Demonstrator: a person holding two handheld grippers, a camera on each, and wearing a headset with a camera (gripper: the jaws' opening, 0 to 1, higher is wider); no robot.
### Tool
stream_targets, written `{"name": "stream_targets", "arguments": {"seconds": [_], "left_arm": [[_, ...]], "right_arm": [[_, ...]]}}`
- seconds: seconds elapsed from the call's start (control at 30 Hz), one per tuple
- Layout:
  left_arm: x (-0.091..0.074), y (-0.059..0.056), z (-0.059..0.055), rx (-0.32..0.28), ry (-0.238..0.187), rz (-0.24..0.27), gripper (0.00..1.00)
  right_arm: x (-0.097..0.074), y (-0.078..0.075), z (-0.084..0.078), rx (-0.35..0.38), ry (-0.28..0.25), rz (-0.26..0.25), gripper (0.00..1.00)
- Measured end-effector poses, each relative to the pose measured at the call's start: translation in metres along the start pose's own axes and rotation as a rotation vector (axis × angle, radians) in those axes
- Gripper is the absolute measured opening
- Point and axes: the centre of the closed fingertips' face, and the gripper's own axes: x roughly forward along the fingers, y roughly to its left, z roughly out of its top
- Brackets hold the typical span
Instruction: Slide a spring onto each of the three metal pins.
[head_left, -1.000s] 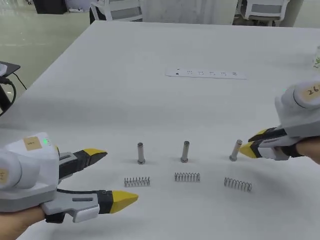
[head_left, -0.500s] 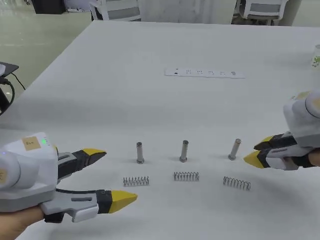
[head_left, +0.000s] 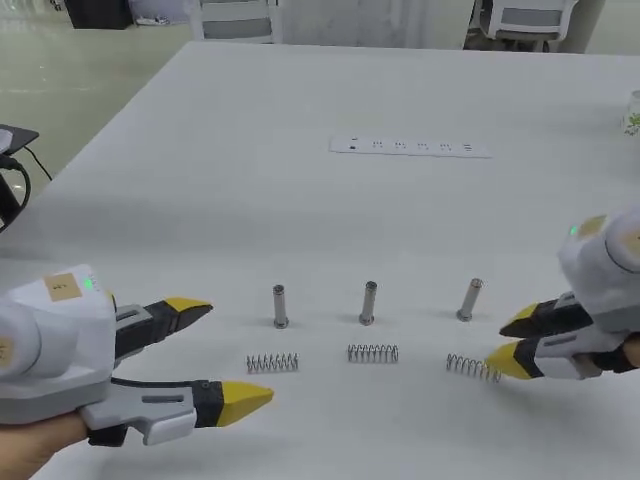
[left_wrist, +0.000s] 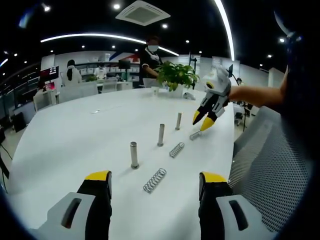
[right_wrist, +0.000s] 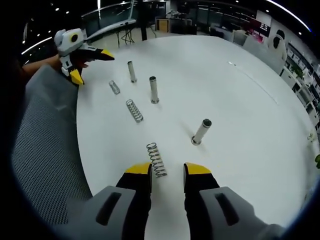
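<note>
Three metal pins stand upright in a row on the white table: left pin (head_left: 280, 305), middle pin (head_left: 369, 302), right pin (head_left: 469, 299). In front of each lies a loose spring: left (head_left: 273, 362), middle (head_left: 373, 352), right (head_left: 472, 367). My left gripper (head_left: 230, 352) is open, well short of the left spring (left_wrist: 154, 180) and left pin (left_wrist: 133, 155). My right gripper (head_left: 508, 342) is open with a narrow gap, low over the table. The near end of the right spring (right_wrist: 156, 159) lies between its fingertips, with the right pin (right_wrist: 201, 131) just beyond.
A white power strip (head_left: 410, 147) lies flat farther back on the table. Chairs (head_left: 525, 20) stand past the far edge. The table's left edge (head_left: 90, 135) drops to the floor. A potted plant (left_wrist: 177, 75) and people stand in the background of the left gripper view.
My right gripper has moved away from the right pin, back toward me and down, to the right spring's end. The left gripper has stayed put.
</note>
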Motion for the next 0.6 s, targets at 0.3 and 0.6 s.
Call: {"name": "stream_targets", "arguments": {"seconds": [0.3, 0.6], "left_arm": [[0.001, -0.001, -0.001, -0.002, 0.003, -0.004, 0.67], [0.002, -0.002, -0.001, -0.005, 0.002, -0.011, 0.65]], "right_arm": [[0.007, 0.01, -0.008, -0.05, 0.047, 0.04, 0.2], [0.014, 0.01, -0.011, -0.077, 0.084, 0.056, 0.17]]}}
